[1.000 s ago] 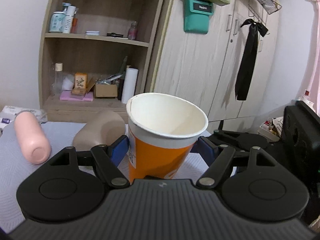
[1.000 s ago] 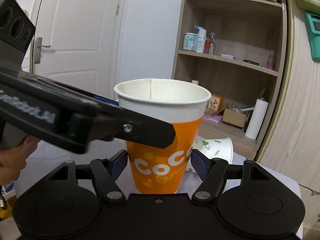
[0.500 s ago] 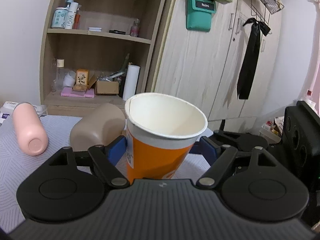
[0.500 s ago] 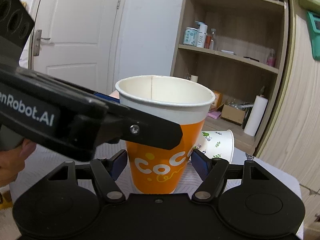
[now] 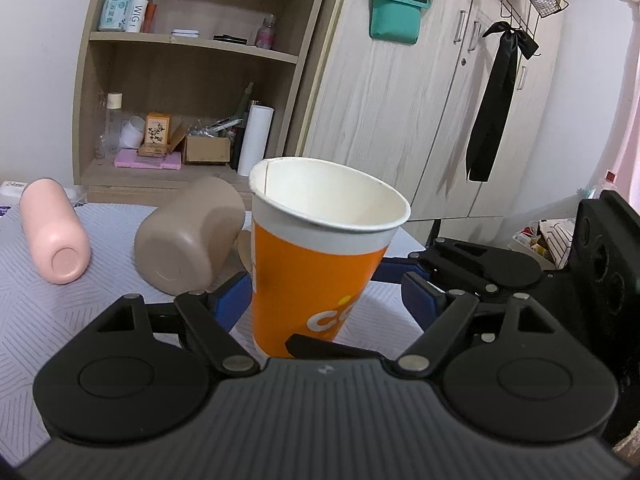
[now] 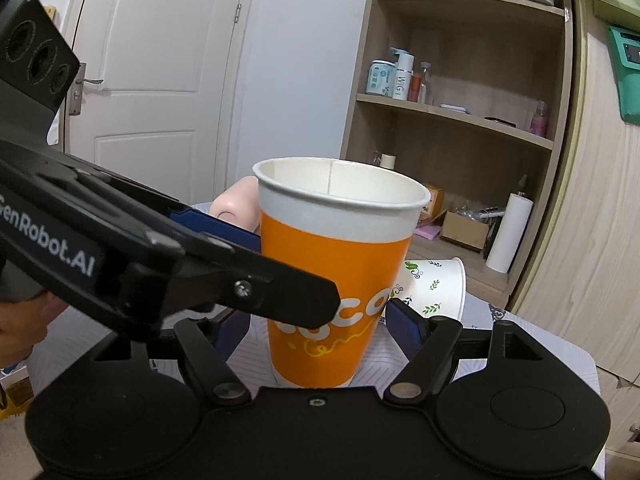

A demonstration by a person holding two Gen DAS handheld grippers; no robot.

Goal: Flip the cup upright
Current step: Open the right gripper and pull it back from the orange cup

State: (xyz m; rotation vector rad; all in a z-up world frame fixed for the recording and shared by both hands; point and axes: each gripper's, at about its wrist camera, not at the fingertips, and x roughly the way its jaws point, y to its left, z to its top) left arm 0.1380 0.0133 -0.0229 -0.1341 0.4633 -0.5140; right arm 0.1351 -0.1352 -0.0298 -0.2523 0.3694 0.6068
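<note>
An orange and white paper cup (image 5: 316,268) stands upright on the grey patterned table cover, mouth up; it also shows in the right wrist view (image 6: 332,280). My left gripper (image 5: 328,298) is open, its blue pads on either side of the cup with a gap on the right. My right gripper (image 6: 316,324) also straddles the cup with its pads apart from the wall. The left gripper's finger (image 6: 256,280) crosses in front of the cup in the right wrist view.
A beige mug (image 5: 188,240) and a pink bottle (image 5: 52,232) lie on their sides on the table cover (image 5: 60,320). A white floral paper cup (image 6: 436,288) lies on its side behind the orange cup. Shelves and a wardrobe stand behind.
The left gripper's jaws have opened off the cup. The cup now stands on the table between both grippers.
</note>
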